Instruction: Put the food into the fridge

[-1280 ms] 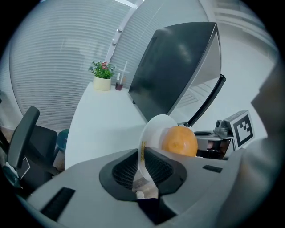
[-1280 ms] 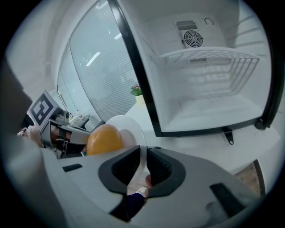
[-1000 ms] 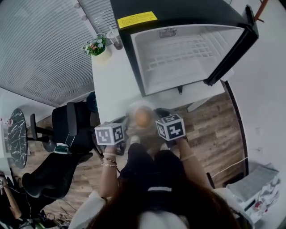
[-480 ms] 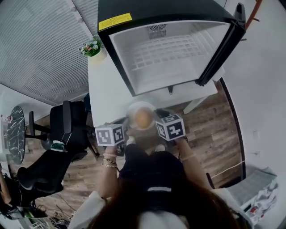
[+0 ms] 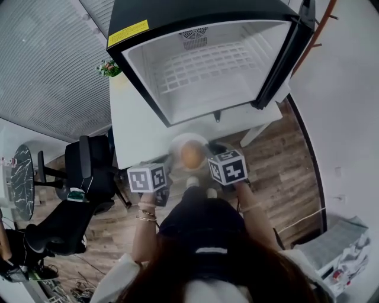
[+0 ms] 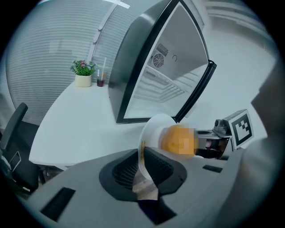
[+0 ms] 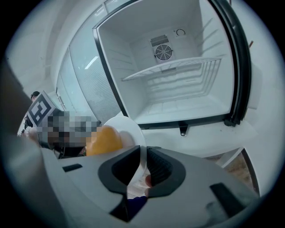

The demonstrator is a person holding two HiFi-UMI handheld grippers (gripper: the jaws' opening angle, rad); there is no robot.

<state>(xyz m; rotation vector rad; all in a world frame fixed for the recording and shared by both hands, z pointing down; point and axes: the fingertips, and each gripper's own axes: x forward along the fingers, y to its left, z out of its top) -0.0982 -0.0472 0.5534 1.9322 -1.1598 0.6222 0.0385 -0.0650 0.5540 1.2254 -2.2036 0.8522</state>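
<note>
Left gripper (image 6: 141, 165) and right gripper (image 7: 143, 168) both clamp white plate (image 5: 179, 142) rim; orange round food (image 5: 189, 155) on it, near open mini fridge (image 5: 201, 71).

No wording can be read in any view. A yellow label (image 5: 128, 34) is recorded on the black top edge of the fridge (image 5: 195, 10); its print is too small to be read. Black-and-white square markers (image 5: 147, 177) are borne by the left gripper (image 6: 141, 156) and the right gripper (image 7: 143, 164); these carry patterns only, no lettering.

One black fridge (image 5: 201, 71), one white round plate (image 5: 176, 145), one orange round food piece (image 5: 190, 155), one green potted plant (image 5: 108, 68), two black office chairs (image 5: 89, 170).
</note>
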